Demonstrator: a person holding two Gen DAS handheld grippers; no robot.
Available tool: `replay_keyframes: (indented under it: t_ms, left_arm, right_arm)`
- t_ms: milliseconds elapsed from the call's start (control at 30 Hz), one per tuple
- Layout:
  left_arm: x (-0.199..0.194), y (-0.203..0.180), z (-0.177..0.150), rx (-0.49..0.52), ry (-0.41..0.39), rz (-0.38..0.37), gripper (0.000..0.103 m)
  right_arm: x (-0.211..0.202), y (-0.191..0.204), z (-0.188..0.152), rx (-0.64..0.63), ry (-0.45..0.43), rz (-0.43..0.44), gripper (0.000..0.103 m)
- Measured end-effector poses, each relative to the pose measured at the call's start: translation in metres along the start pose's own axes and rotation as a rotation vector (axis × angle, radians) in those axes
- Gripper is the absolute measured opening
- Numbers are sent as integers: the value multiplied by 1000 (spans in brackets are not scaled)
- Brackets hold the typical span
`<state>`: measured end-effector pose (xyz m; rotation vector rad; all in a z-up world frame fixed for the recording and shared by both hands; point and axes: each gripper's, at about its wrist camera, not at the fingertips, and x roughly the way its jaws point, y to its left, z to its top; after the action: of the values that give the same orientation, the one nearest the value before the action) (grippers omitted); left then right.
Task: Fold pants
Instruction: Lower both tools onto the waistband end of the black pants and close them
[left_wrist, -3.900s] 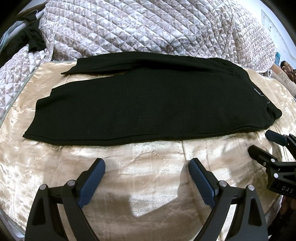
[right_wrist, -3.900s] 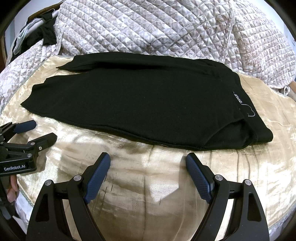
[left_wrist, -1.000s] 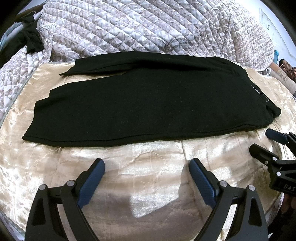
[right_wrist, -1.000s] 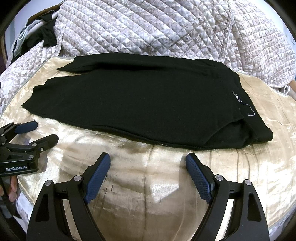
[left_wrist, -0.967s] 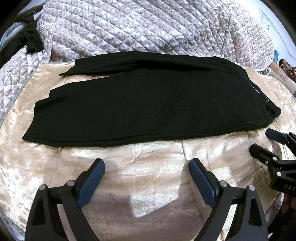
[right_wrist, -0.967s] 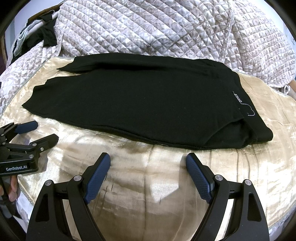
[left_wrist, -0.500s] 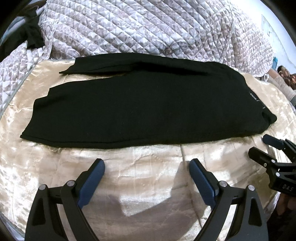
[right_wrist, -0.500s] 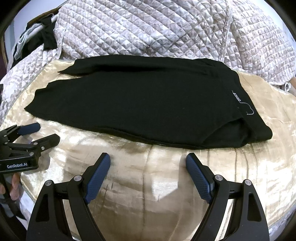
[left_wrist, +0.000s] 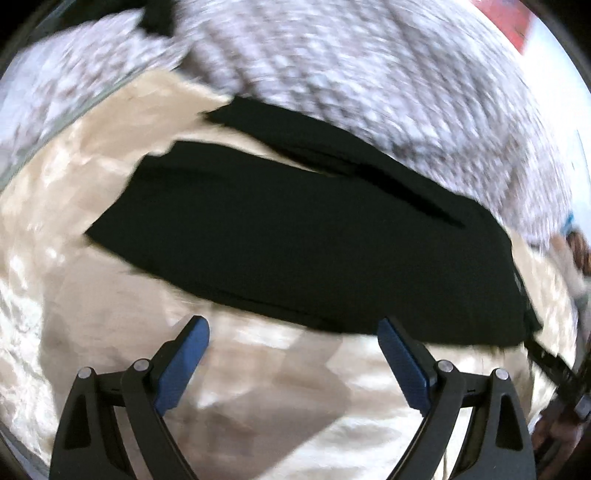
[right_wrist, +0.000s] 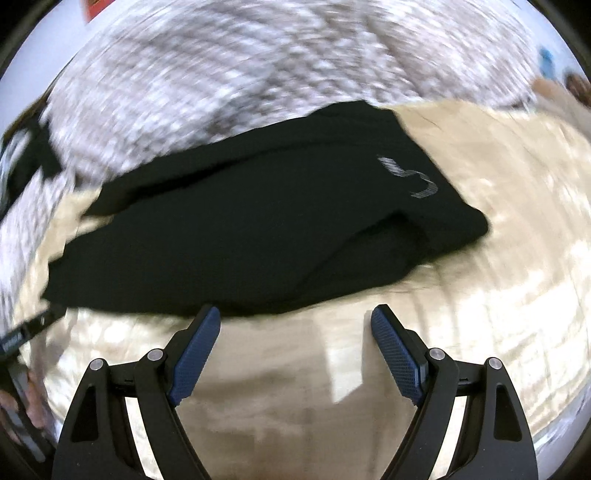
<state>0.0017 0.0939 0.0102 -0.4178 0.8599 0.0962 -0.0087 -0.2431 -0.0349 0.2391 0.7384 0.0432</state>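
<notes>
The black pants (left_wrist: 295, 240) lie folded lengthwise on a shiny beige bedspread (left_wrist: 258, 406), legs to the left, waist to the right. In the right wrist view the pants (right_wrist: 258, 229) show a small white logo (right_wrist: 410, 177) near the waist end. My left gripper (left_wrist: 293, 332) hovers open just short of the pants' near edge, with nothing between its blue pads. Close to that same hem, toward the waist end, my right gripper (right_wrist: 295, 317) is open and empty. Both views are motion-blurred.
A quilted grey-white blanket (left_wrist: 369, 74) is heaped behind the pants. A dark garment (right_wrist: 22, 162) lies at the far left. The right gripper's black arm (left_wrist: 554, 365) shows at the left view's right edge. A hand (right_wrist: 22, 402) holds the other tool at lower left.
Both grippers have swung fast and moved nearer to the pants' near edge; the left view tilted one way, the right view the other. The pants have not moved. Jaws stay open.
</notes>
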Motion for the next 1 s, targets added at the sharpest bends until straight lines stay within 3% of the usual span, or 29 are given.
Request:
replay_keyframes:
  t_ms: [100, 167, 367, 433, 533, 633, 700, 733, 800, 1000]
  left_arm:
    - [4, 19, 9, -98, -7, -74, 92]
    - [8, 23, 13, -114, -21, -72, 92]
    - [23, 28, 30, -170, -46, -76, 89]
    - [25, 30, 34, -167, -61, -59, 82]
    - [28, 34, 38, -173, -71, -44, 69]
    - [33, 42, 43, -205, -74, -18, 44]
    - [36, 49, 46, -234, -69, 2, 17]
    - [38, 52, 46, -248, -63, 13, 10]
    - [38, 56, 47, -267, -58, 11, 4]
    - [4, 40, 51, -215, -114, 16, 3]
  right_arm:
    - [2, -29, 7, 149, -9, 17, 84]
    - [5, -47, 13, 242, -26, 52, 84]
    - [21, -62, 33, 356, -47, 124, 80]
    - [25, -65, 38, 377, -59, 126, 73]
    - [29, -72, 43, 398, -68, 106, 46]
    - [33, -83, 44, 446, -68, 116, 27]
    - [34, -87, 45, 462, -69, 122, 20]
    - [35, -87, 46, 462, -69, 125, 12]
    - [37, -87, 47, 465, -62, 133, 6]
    - [21, -86, 53, 477, -89, 176, 5]
